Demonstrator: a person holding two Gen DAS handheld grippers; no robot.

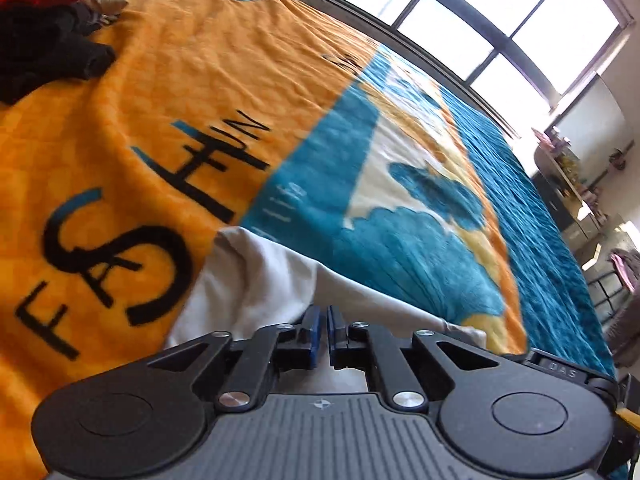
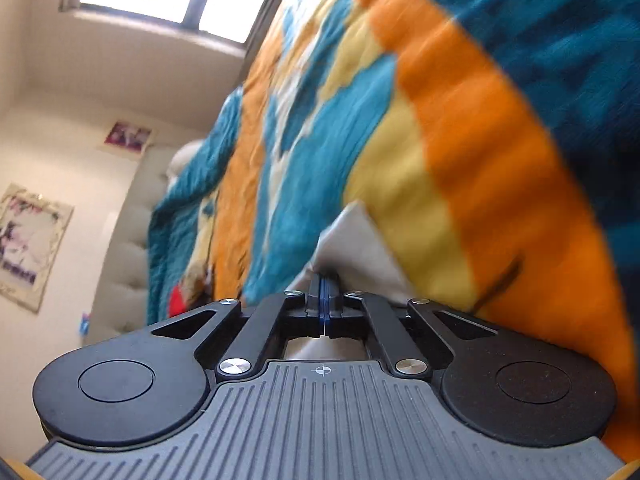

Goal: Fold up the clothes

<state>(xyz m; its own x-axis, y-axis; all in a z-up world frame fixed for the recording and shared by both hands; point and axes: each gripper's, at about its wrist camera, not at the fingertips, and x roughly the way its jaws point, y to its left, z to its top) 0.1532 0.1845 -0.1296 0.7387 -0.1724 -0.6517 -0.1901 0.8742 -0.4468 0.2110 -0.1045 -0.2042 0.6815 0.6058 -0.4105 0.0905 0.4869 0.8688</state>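
While both views are motion-blurred, the grips read fine. Left gripper (image 1: 324, 322): blue pads (image 1: 313, 330) nearly together, thin gap between them, white garment (image 1: 256, 280) pinched there. Cloth runs forward from the fingers and drapes onto the blanket (image 1: 180, 92), bunched to the left over the orange part, with a stretched edge trailing right toward the teal part. Garment's far corner sits just past the big black "S" print.

Right gripper (image 2: 323, 300): pads pressed flush, no visible gap, clamped on a pale cloth (image 2: 352, 248). It pokes out past the fingertips as a small peak against the yellow and orange bands of the blanket (image 2: 460, 140). Likely the same white garment, but can't confirm from these views. Cloth also shows through the opening behind the fingers.

Where the task item is: on the bed, near edge, held at two points, mostly resting on the blanket.

Other stuff: clothes pile (image 1: 52, 20) in the far left corner of the left view, with red, black and beige pieces, well apart from the garment. Window (image 1: 480, 20) beyond the bed's far side. Shelf (image 1: 568, 172) with small items at right, too blurred to identify. Right view shows a tufted headboard (image 2: 128, 248) and two posters (image 2: 28, 244) on the wall.
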